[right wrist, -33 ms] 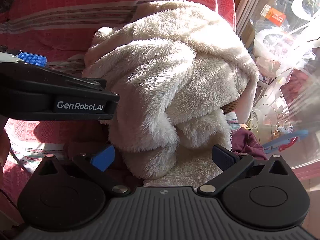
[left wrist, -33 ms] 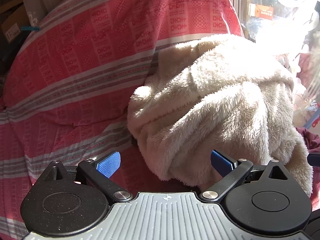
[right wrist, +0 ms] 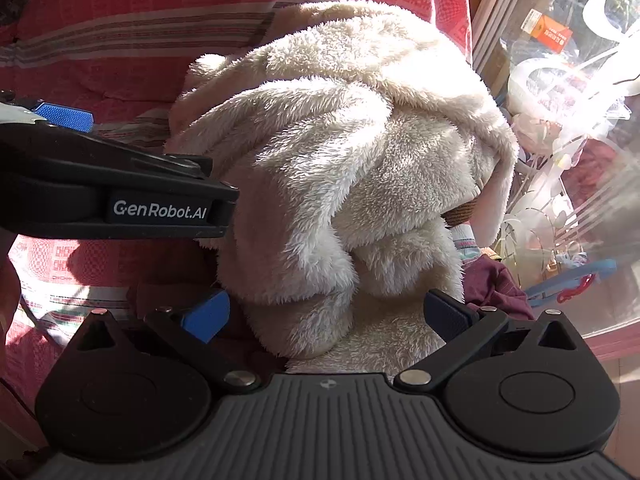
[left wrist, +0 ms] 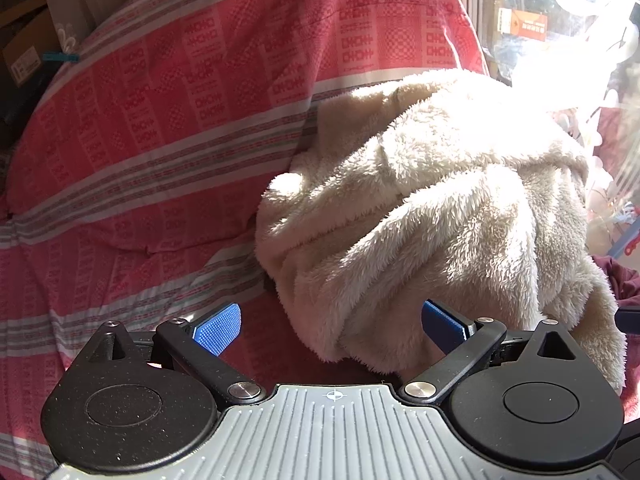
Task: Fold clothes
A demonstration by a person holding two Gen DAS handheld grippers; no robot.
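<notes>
A crumpled cream fleece garment (left wrist: 440, 208) lies in a heap on a red patterned bedspread (left wrist: 160, 140). My left gripper (left wrist: 330, 328) stands open at the heap's near left edge. Its blue pads (left wrist: 218, 330) are wide apart and press on nothing. In the right wrist view the same fleece (right wrist: 340, 160) fills the middle. My right gripper (right wrist: 327, 314) is open too, with a hanging fold of fleece between its spread fingers but not pinched. The left gripper's black body (right wrist: 120, 196) reaches in from the left, beside the heap.
A sunlit window (right wrist: 560, 120) with clutter behind it runs along the right of the bed. A maroon cloth (right wrist: 496, 284) and a blue hanger (right wrist: 568, 280) lie by the heap's right side. A cardboard box (left wrist: 24, 56) sits at far left.
</notes>
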